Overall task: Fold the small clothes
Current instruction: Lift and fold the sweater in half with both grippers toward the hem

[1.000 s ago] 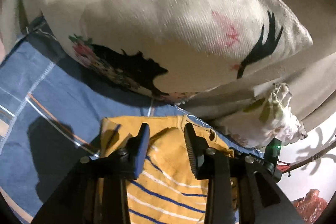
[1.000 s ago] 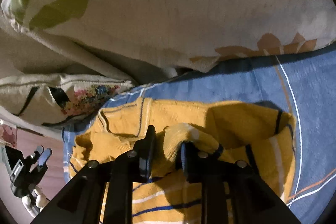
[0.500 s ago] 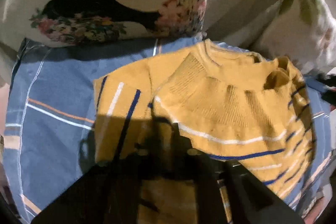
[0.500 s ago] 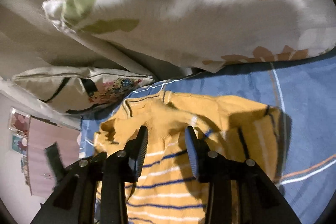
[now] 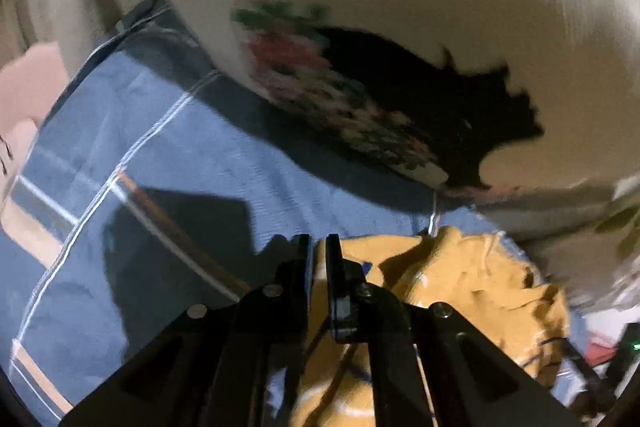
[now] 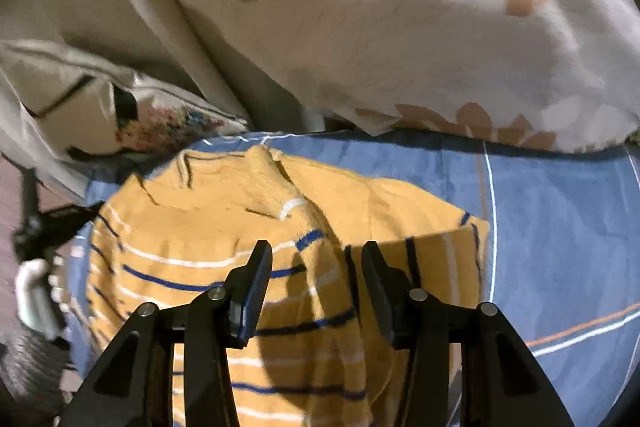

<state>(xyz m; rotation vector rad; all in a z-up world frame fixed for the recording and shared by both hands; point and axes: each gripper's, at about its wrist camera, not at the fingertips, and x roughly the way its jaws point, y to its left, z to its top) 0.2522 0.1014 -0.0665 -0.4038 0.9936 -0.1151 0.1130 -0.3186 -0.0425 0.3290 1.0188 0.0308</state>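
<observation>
A small yellow sweater (image 6: 224,227) with blue and white stripes lies on the blue bedsheet (image 6: 560,227). One sleeve is folded across its chest. My right gripper (image 6: 316,255) is open and empty, hovering just above the striped body. In the left wrist view my left gripper (image 5: 318,247) is shut on a fold of the sweater (image 5: 472,275) at its left edge, and the cloth bunches up to the right of the fingers.
A cream pillow with a black and floral print (image 5: 400,67) lies just beyond the left gripper. A white pillow with orange flowers (image 6: 400,27) lies behind the sweater. The sheet has white and orange stripe lines (image 5: 132,155).
My left gripper came down to the sweater's left edge and shut on it. My right gripper let go of the sleeve, opened wider and stays above the sweater.
</observation>
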